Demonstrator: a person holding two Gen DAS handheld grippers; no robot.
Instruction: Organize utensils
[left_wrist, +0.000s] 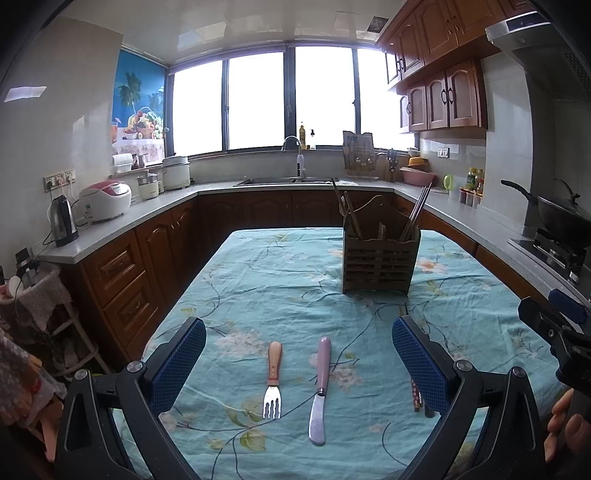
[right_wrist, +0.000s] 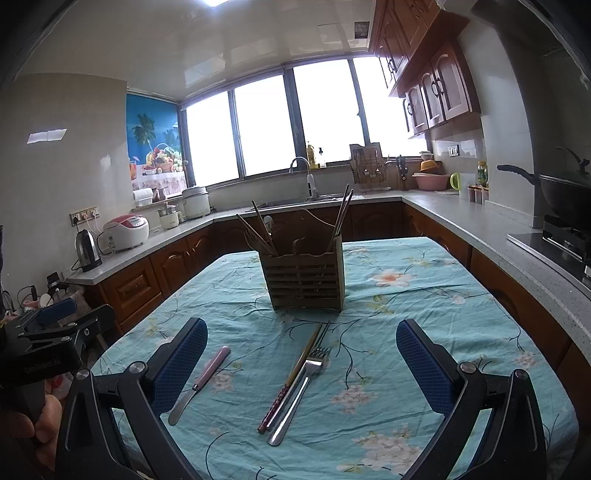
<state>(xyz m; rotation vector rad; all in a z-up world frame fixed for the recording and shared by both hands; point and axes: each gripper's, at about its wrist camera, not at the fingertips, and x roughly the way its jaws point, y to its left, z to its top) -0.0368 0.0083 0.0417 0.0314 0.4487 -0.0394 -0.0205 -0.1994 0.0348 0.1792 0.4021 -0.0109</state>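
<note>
A wooden-handled fork (left_wrist: 273, 382) and a pink-handled knife (left_wrist: 320, 387) lie side by side on the floral tablecloth (left_wrist: 277, 288), between the open fingers of my left gripper (left_wrist: 298, 363). A slatted wooden utensil holder (left_wrist: 380, 264) with chopsticks stands farther back right. In the right wrist view, a pair of chopsticks (right_wrist: 291, 376) and a steel fork (right_wrist: 301, 391) lie between the open fingers of my right gripper (right_wrist: 302, 367), with the pink knife (right_wrist: 201, 380) by the left finger. The holder (right_wrist: 304, 278) stands straight ahead. Both grippers are empty.
Kitchen counters (left_wrist: 122, 225) surround the table, with a kettle (left_wrist: 62, 221), rice cooker (left_wrist: 105, 201), sink (left_wrist: 288, 181) and a wok on the stove (left_wrist: 561, 218). The right gripper's body shows at the left view's right edge (left_wrist: 554, 328).
</note>
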